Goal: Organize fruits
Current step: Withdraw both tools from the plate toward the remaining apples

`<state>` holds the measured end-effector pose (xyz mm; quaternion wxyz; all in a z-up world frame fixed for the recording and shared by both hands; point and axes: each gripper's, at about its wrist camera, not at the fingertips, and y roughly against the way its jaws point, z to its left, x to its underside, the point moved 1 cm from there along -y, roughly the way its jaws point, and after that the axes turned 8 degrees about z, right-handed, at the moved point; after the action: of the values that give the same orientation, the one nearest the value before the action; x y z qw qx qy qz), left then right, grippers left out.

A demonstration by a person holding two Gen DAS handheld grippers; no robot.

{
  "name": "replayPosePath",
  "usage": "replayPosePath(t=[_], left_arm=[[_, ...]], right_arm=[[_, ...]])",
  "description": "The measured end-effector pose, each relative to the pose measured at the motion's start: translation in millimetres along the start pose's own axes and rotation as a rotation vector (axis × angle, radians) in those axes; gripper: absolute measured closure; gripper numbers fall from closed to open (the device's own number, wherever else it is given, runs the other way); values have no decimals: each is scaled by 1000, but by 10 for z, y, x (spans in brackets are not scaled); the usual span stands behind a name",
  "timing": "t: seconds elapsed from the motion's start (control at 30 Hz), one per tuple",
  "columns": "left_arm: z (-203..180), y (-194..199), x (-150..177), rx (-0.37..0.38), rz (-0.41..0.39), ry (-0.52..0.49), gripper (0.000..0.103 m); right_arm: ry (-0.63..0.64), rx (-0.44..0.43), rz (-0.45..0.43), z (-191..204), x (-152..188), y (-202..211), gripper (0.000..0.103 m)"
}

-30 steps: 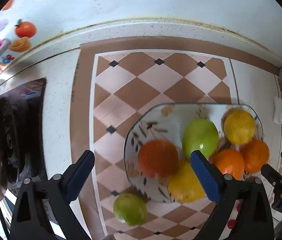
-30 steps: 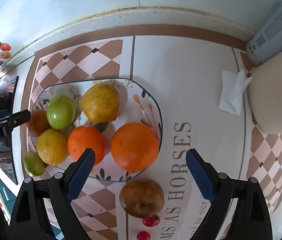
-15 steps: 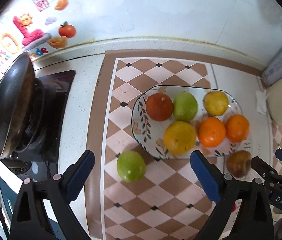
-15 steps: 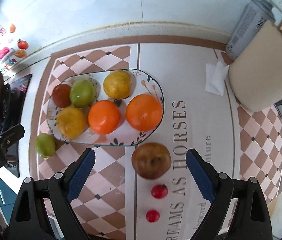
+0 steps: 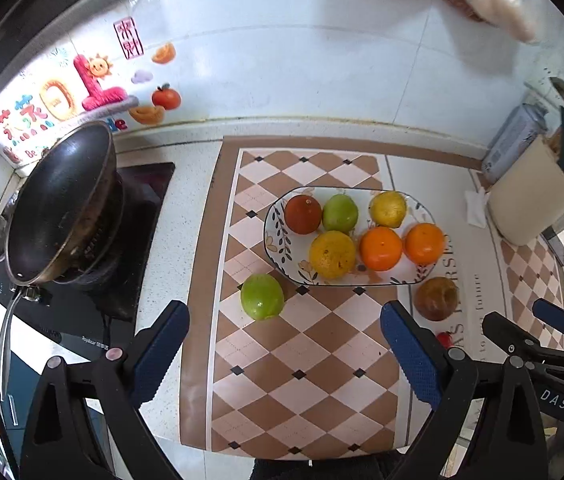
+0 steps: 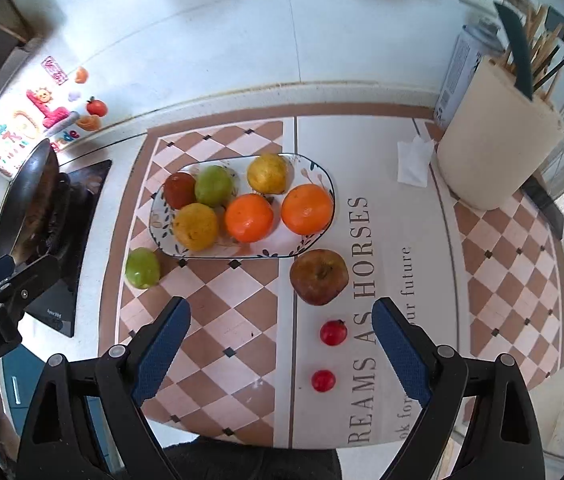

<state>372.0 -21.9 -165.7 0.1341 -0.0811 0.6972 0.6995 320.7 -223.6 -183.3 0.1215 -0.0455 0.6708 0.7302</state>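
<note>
Checkered mat (image 5: 301, 360) covers the counter, plate (image 5: 274, 236) sits on it holding six fruits: dark red one, green, yellow at the back, big yellow and two oranges (image 6: 278, 212) in front. Loose green fruit (image 5: 262, 297) lies on the mat just off the plate's near-left corner. Brown apple (image 6: 319, 277) sits just off its near-right corner, two small red fruits (image 6: 333, 333) nearer the camera. Left gripper (image 5: 283, 354) wide open, empty, above the mat. Right gripper (image 6: 280, 354) same: wide open, nothing between the pads. Pan (image 5: 58, 200) on the stove at left.
</note>
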Motion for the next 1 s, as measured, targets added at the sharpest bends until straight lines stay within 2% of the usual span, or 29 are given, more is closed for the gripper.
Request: replayPosePath(t=[0.23, 0.6, 0.77, 0.87, 0.97, 1.0], left_arm=[[10, 287, 177, -8, -48, -7, 5], [36, 659, 279, 0, -112, -15, 5], [26, 702, 258, 8, -121, -15, 5], [24, 656, 220, 15, -115, -11, 5], [39, 508, 142, 2, -104, -13, 5], [52, 414, 104, -7, -88, -14, 2]], right_arm=[[19, 18, -77, 99, 125, 437, 9], [42, -5, -126, 246, 322, 824, 9], [29, -37, -118, 248, 309, 805, 9], [12, -52, -103, 198, 253, 712, 5], [-1, -63, -86, 83, 169, 538, 5], [-11, -64, -74, 25, 131, 455, 5]])
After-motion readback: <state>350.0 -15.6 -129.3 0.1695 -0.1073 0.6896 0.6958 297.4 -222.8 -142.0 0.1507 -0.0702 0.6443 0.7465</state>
